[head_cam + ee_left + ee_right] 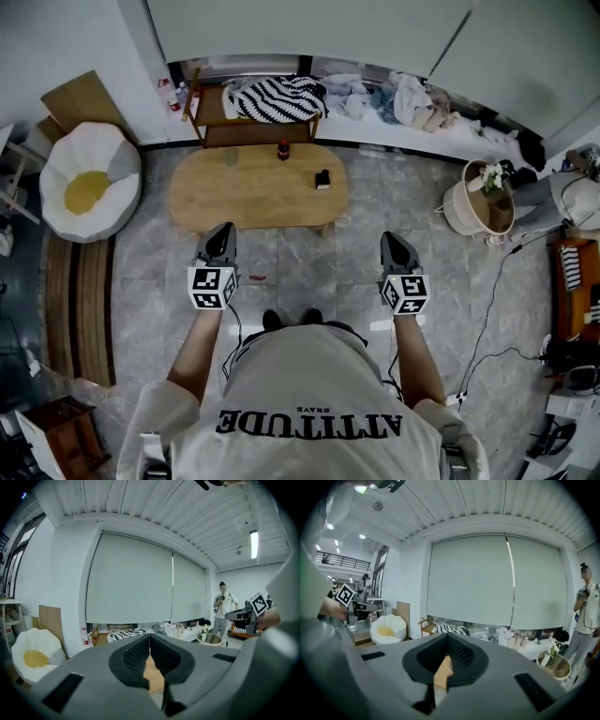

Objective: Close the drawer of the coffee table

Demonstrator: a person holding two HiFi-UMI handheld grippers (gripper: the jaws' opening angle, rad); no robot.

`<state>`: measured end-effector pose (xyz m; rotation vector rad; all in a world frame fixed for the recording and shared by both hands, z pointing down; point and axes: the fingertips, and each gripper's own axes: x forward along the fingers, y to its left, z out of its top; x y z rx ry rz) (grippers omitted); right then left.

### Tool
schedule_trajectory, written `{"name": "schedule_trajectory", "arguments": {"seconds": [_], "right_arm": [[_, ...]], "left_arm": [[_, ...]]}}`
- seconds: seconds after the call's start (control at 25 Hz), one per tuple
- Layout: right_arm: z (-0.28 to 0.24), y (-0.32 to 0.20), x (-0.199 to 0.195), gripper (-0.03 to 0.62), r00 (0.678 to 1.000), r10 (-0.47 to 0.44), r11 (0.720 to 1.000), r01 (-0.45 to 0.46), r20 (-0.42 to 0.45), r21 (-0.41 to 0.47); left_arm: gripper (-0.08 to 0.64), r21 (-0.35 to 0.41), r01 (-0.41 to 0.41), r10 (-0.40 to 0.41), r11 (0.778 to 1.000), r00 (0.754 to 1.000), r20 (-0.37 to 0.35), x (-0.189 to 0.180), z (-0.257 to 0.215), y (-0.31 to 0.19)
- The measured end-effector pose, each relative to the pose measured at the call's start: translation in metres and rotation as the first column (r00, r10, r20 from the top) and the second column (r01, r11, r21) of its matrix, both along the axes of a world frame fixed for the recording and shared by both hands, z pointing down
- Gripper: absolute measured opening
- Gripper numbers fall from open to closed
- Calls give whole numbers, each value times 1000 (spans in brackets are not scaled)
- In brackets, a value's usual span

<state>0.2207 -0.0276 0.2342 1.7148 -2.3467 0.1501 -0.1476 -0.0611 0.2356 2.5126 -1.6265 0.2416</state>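
The oval wooden coffee table [253, 192] stands on the grey stone floor ahead of me; no drawer shows from above. My left gripper [222, 234] hovers just short of the table's near left edge, jaws shut and empty. My right gripper [393, 242] hangs over the floor, right of the table's near right end, also shut with nothing in it. In the left gripper view the pads of the left gripper [149, 643] meet, a strip of tabletop [153, 674] behind them. In the right gripper view the right gripper [447, 641] is likewise closed over the tabletop [442, 672].
On the table stand a dark bottle [283, 149] and a small black object [322, 178]. Behind it is a wooden shelf [211, 117] with striped cloth. An egg-shaped cushion [89, 183] lies left, a round basket [487, 197] right. Cables [487, 309] trail right. A person [225, 609] stands further off.
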Motion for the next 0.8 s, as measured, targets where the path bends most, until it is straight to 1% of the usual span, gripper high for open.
{"name": "schedule_trajectory", "arguments": {"seconds": [0.44,0.8], "right_arm": [[-4,-10,9,18,1000,-13,1000,13,12,10],[-6,-12,11,18,1000,-19,1000,19,15,17]], "left_arm": [[21,-6,2,-2,1000,1000,3,12,-1,-9],[21,-10,10,-10,1000,1000,2,11,0,-8]]}}
